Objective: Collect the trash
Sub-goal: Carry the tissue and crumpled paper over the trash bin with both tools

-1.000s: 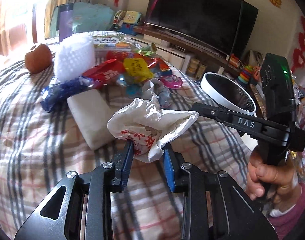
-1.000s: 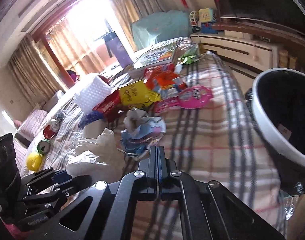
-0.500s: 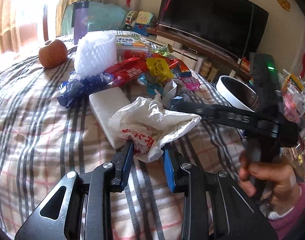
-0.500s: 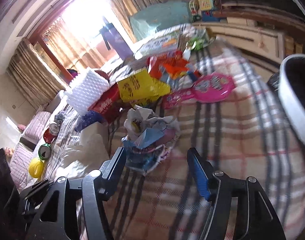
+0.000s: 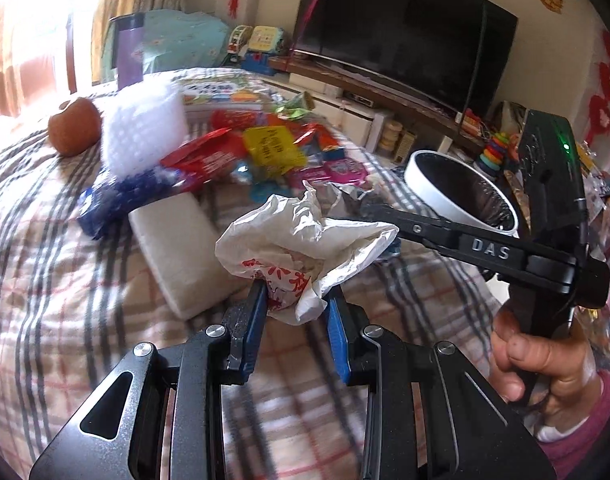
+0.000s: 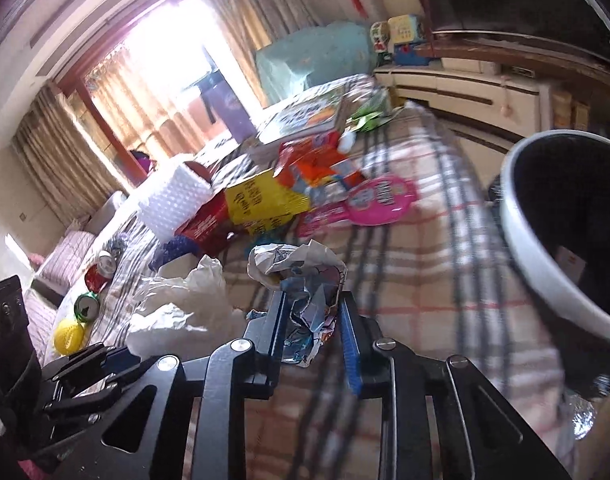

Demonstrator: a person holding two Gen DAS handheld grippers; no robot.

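The left gripper [image 5: 293, 312] is squeezing a white crumpled bag [image 5: 305, 240], lifted over the checked bed. The right gripper [image 6: 311, 320] has just been closing on a crumpled paper wad [image 6: 301, 276]. Next, both probably need carrying right to the white bin [image 6: 537, 248], which is looking almost empty inside.

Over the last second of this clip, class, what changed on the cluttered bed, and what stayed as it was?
The right gripper went from shut and empty to wide open, reached forward, and its jaws have just been closing around the crumpled colourful wrapper, which now sits between them. The left gripper kept its hold on the white crumpled bag. The white bin and the snack packets stayed put.
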